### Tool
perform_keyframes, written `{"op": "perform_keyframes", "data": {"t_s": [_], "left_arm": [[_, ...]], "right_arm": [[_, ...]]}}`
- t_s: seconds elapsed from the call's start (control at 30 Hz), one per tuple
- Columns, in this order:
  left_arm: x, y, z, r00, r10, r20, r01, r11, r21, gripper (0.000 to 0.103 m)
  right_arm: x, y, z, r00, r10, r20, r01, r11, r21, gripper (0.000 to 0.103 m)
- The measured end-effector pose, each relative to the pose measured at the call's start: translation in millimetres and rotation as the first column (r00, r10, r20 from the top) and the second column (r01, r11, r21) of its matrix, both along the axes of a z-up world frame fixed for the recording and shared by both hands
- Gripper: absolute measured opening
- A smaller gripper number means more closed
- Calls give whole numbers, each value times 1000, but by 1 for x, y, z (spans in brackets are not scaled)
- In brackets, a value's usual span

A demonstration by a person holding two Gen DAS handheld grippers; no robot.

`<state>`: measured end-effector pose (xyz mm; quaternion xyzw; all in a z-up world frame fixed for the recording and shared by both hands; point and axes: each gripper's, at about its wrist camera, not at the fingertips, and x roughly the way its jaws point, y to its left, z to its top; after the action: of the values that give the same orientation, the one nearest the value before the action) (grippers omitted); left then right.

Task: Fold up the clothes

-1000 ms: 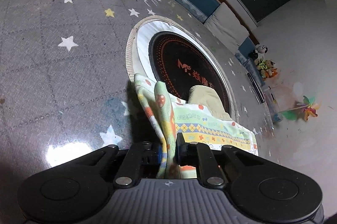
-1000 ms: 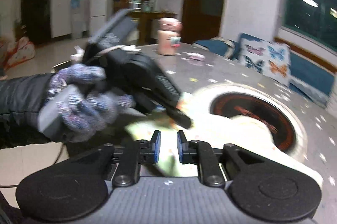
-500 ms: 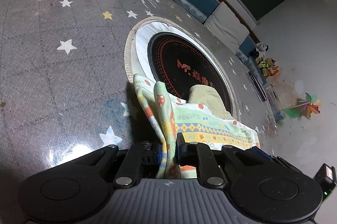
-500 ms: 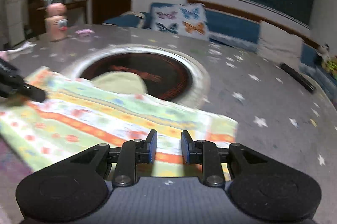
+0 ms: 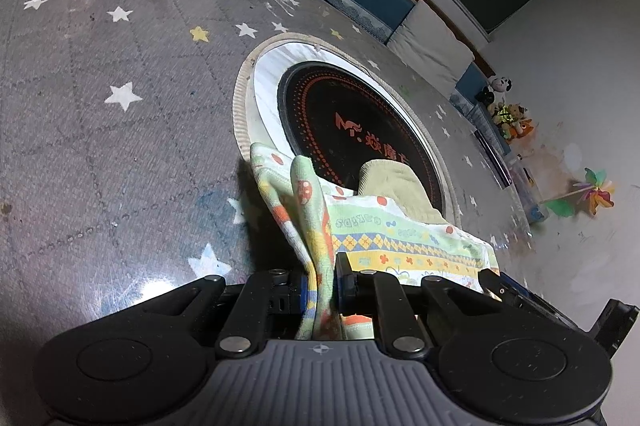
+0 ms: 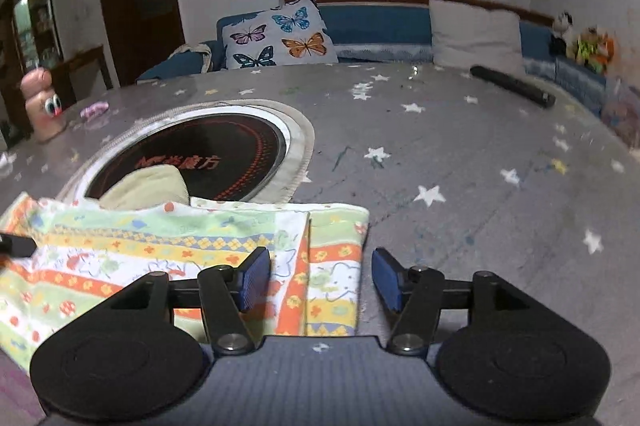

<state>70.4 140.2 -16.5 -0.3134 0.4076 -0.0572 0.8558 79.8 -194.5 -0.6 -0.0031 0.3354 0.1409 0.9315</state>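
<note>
A pale green children's garment [image 6: 168,250] with orange and yellow patterned bands lies flat on the grey star-print table [image 6: 460,154], its beige collar end [image 6: 148,186] over the round cooktop. My left gripper [image 5: 320,280] is shut on a bunched edge of the garment [image 5: 316,222] and lifts it slightly. My right gripper [image 6: 320,276] is open, jaws wide, just above the garment's right end. The left gripper's tip [image 6: 14,244] shows at the left edge of the right wrist view.
A round black induction cooktop [image 5: 352,130] with a white rim is set into the table. A pink figurine [image 6: 42,106], a small pink item [image 6: 94,109] and a black tube [image 6: 512,86] stand farther back. A bench with cushions [image 6: 280,38] runs behind the table.
My right gripper swung from facing the left hand to the garment's right end and opened its jaws wide. My left gripper kept its hold and barely moved.
</note>
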Motion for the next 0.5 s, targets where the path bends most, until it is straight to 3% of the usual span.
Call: {"op": "perform_keyframes", "data": {"t_s": [0.1,0.17,0.23,0.33,0.5], "left_arm": [[0,-2,1,1000,-1,2,1,1000,16,14],[0,-4,2,1000,-2,2,2,1000,29,13],[0,-7,4,1000,-2,2,2,999,45,13],[0,-11,8,1000,-2,2,2,997,80,12],[0,-21,22,1000,-10,28,6,992,130,10]], "right_arm": [[2,1,-1,1000,7,-3,-7,999,31,48],[1,6,-1,1000,8,3,-8,999,32,27],[0,9,0,1000,17,-3,-16,999,51,15],[-4,11,3,1000,9,13,-10,999,48,9],[-15,5,14,999,-3,49,-1,997,79,8]]}}
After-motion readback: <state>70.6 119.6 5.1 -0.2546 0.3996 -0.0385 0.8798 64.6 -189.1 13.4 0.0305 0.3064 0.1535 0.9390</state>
